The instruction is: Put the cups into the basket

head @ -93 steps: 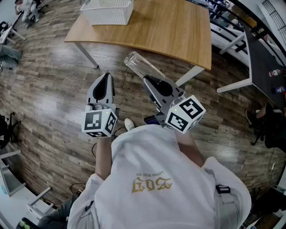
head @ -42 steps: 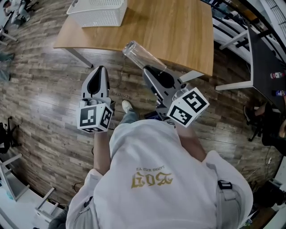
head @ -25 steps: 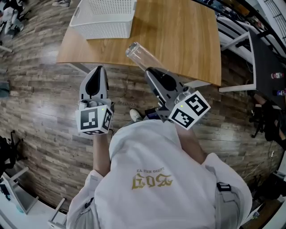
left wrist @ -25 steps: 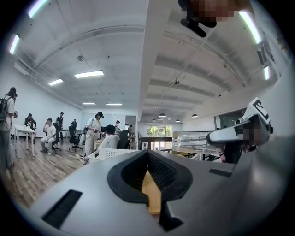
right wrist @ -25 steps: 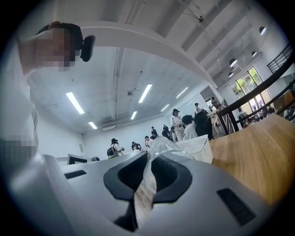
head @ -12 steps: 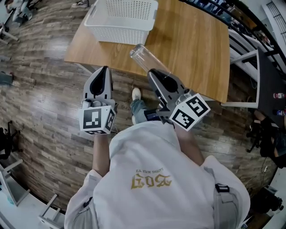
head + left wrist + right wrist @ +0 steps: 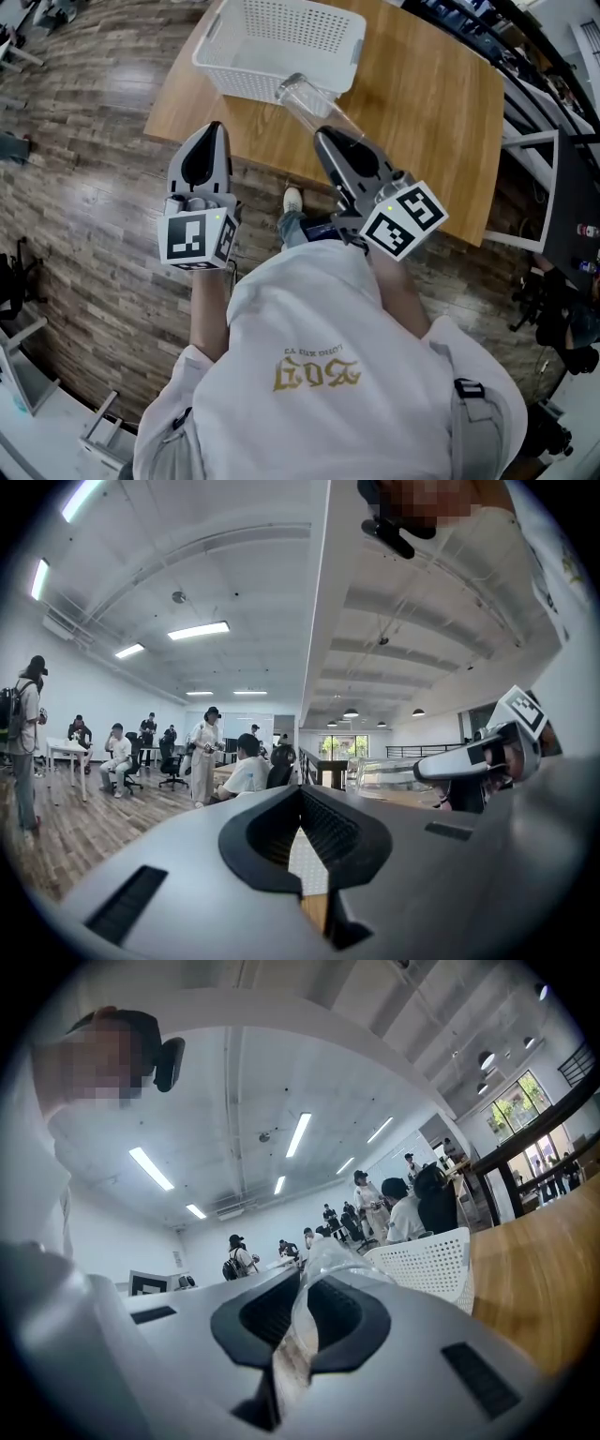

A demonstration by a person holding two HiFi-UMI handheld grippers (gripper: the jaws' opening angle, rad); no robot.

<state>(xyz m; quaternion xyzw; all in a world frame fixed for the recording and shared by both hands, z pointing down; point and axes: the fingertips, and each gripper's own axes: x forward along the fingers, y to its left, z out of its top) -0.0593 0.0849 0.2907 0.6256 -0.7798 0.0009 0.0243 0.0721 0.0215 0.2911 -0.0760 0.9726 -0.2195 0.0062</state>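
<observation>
Clear cup (image 7: 307,101) pinched in right hand-held gripper (image 7: 324,134), left hand-held gripper (image 7: 216,127) closed empty, shirt lettering (image 7: 317,372) unreadable

Left tongs (image 7: 214,131) closed, empty, pointing forward. Right tongs (image 7: 326,139) alongside, clamped on clear cup (image 7: 302,94). Elbows bent.

Basket (image 7: 281,42): white, fine perforated grid. Cup (image 7: 305,98) by basket's near wall: clear, colourless. Surface (image 7: 422,103): light wood grain. Floor (image 7: 84,187): grey-brown planks. Left hand-held gripper (image 7: 214,131) & right hand-held gripper (image 7: 325,138): grey shells, black pads, b/w square-marker cubes. Shirt (image 7: 319,375): white w/ gold print.
</observation>
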